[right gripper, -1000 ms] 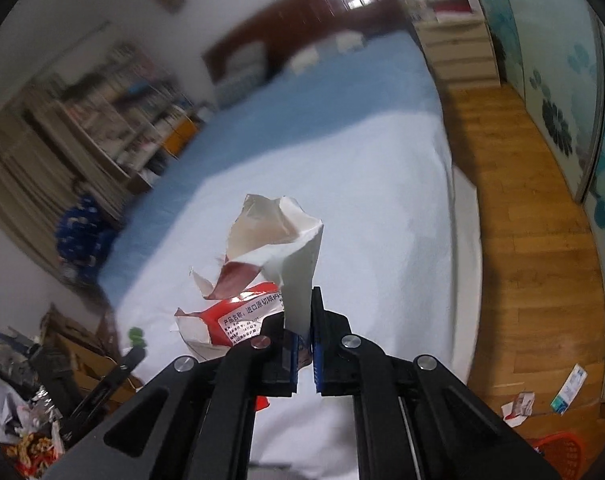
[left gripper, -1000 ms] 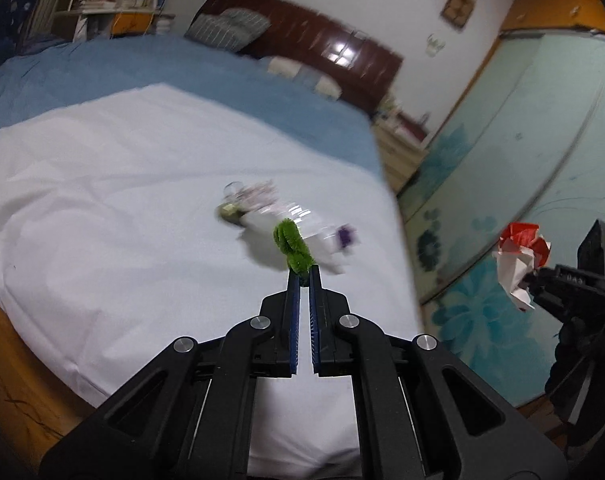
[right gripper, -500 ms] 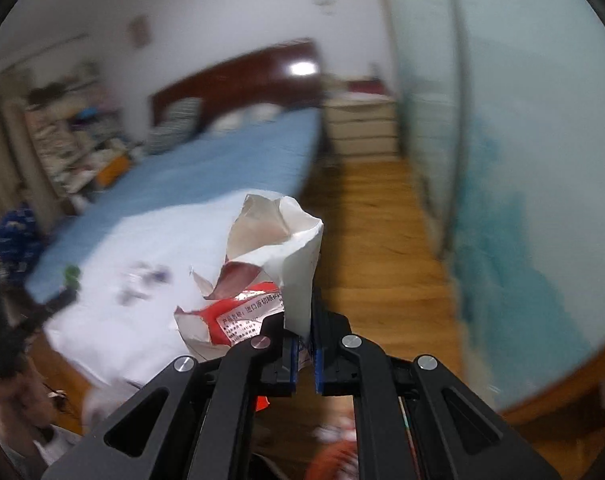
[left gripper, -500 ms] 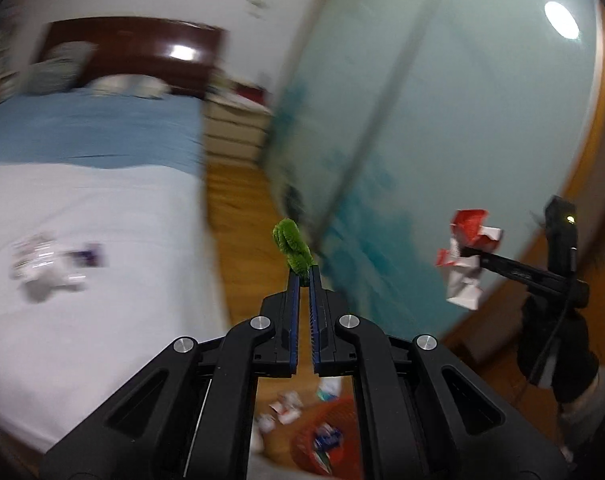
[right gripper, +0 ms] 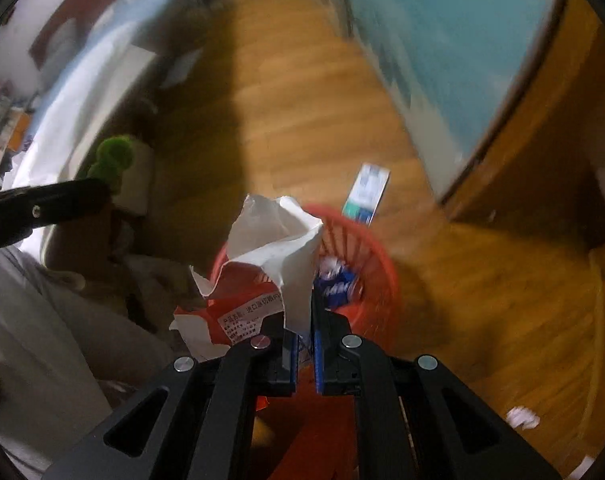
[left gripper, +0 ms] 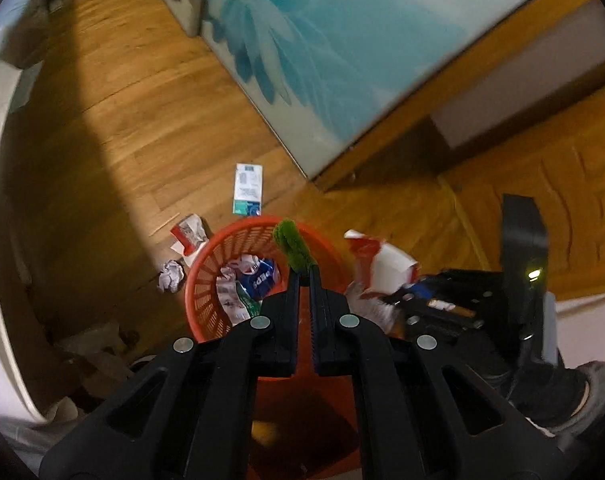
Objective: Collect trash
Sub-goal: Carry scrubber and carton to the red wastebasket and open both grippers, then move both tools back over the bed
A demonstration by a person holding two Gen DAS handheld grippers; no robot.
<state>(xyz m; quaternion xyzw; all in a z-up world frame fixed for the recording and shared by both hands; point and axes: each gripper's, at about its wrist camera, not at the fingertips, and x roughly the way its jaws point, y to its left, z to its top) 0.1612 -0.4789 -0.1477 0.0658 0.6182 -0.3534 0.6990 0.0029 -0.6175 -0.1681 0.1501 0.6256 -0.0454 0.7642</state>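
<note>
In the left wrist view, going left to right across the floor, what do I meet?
Crumpled white paper ball → red plastic mesh basket → torn red-and-white paper wrapper → right gripper.

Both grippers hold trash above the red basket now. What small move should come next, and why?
Probably open the left gripper first. Its green fuzzy piece sits over the red basket, which already holds trash. The right gripper is shut on the red and white wrapper, also over the basket, and could release next.
</note>
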